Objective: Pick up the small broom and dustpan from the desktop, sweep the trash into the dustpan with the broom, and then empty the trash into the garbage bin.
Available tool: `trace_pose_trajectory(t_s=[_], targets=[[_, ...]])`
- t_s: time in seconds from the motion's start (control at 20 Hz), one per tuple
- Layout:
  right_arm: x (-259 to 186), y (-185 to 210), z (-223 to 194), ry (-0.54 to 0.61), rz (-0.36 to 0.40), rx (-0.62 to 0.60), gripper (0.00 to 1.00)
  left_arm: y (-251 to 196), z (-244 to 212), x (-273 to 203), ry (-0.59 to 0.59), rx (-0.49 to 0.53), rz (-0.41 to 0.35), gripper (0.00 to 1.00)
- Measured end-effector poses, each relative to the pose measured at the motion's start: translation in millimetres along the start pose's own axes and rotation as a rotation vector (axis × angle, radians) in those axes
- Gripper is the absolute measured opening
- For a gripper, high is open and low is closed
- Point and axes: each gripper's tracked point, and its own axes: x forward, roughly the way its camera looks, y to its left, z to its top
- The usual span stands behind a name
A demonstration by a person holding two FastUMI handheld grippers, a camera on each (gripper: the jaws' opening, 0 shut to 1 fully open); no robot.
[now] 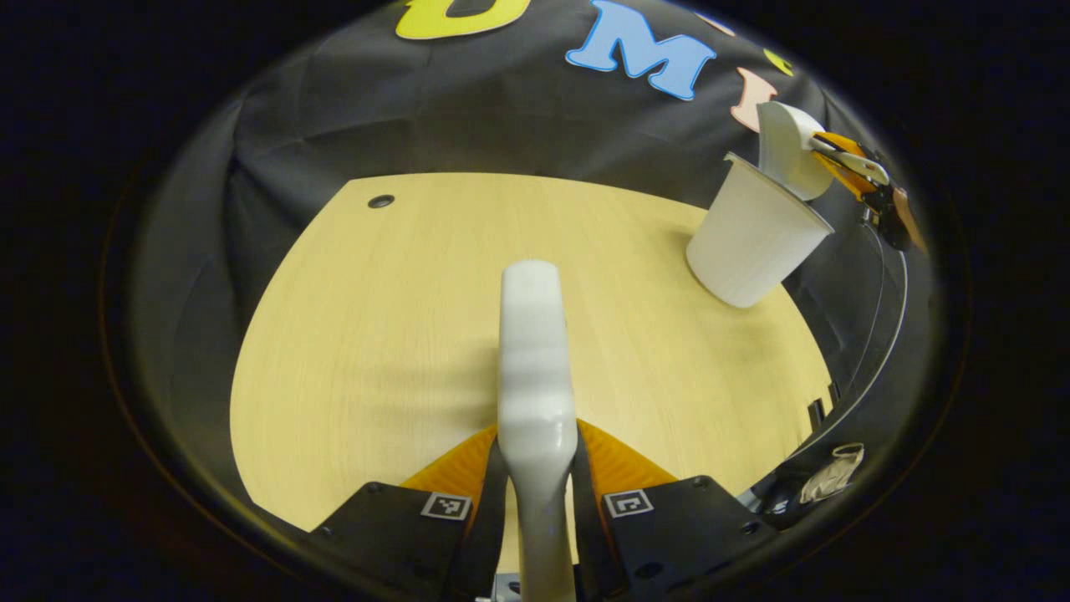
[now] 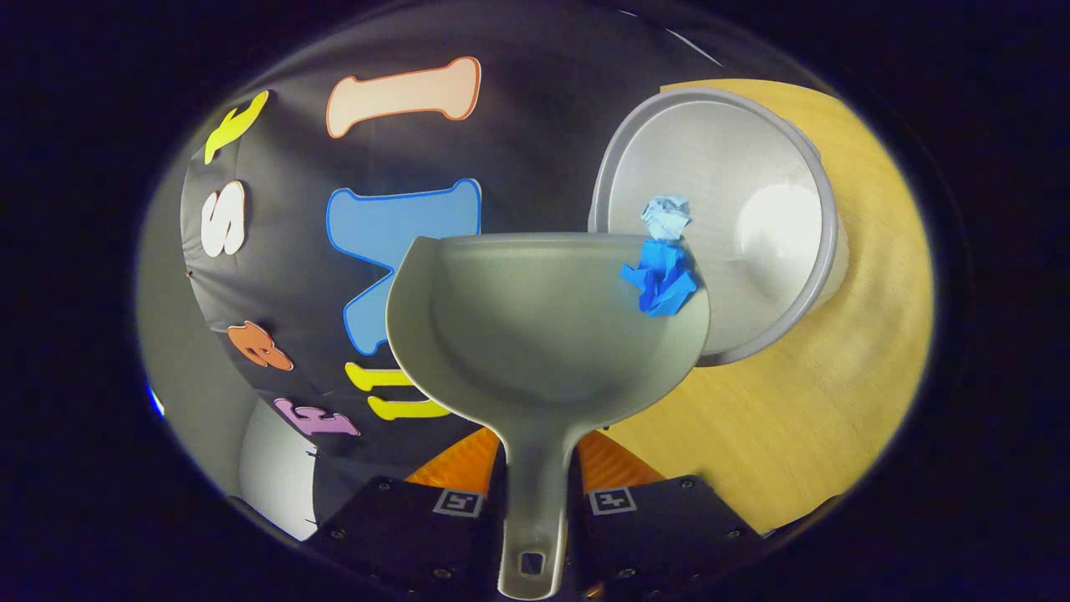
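- Looking for brands or readable writing on the tools turns up none; square black-and-white coded markers (image 1: 445, 505) sit on the gripper bodies, and they carry no words.
- Left gripper (image 1: 537, 468): its two fingers press from both sides on the white plastic broom handle (image 1: 535, 351), which runs toward 12 o'clock over the pale wood-grain desktop (image 1: 376, 334). The bristle end cannot be seen.
- Right gripper (image 2: 535, 477): its fingers clamp the narrow stem of the grey plastic dustpan (image 2: 535, 334), whose pan opens toward 12 o'clock.
- Two scraps lie at the dustpan's front lip, at about 2 o'clock in the pan: a bright blue crumpled paper scrap (image 2: 662, 280) and, just above it and touching, a pale blue crumpled paper scrap (image 2: 667, 216).
- The lip with the scraps sits right at the rim of the round white plastic garbage bin (image 2: 736, 209), which stands on the desktop at 1 o'clock in the right gripper view; its inside looks bare.
- In the left gripper view the bin appears at 2 o'clock near the desk's edge, with the dustpan tilted over its mouth and the right gripper behind it.
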Motion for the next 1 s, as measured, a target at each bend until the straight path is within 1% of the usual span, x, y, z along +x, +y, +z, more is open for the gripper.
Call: trace_pose_trajectory(t_s=[0.05, 0.15, 0.2, 0.25, 0.35, 0.5, 0.75, 1.0], targets=[[1, 1, -2, 0.007, 0.011, 0.014, 0.31, -2, 1, 1, 0.001, 0.004, -0.002, 0.41], [1, 3, -4, 0.024, 0.028, 0.021, 0.32, -7, 0, 3, 0.003, 0.007, -0.004, 0.41], [1, 3, -4, 0.031, 0.035, 0.024, 0.31, -9, -1, 4, 0.004, 0.005, -0.004, 0.43], [3, 4, -5, 0.034, 0.040, 0.024, 0.32, -10, -1, 5, 0.005, 0.003, -0.003, 0.41], [3, 3, -9, 0.042, 0.046, -0.006, 0.31, -11, -1, 5, 0.003, 0.001, 0.003, 0.46], [4, 4, -26, 0.065, 0.022, -0.104, 0.32, -13, -1, 4, -0.007, -0.015, 0.019, 0.41], [-21, -8, -59, 0.112, -0.008, -0.309, 0.31, -18, -4, 2, -0.031, -0.063, 0.053, 0.42], [-37, -50, -102, 0.170, -0.122, -0.592, 0.31, -20, -6, 3, -0.049, -0.110, 0.087, 0.41]])
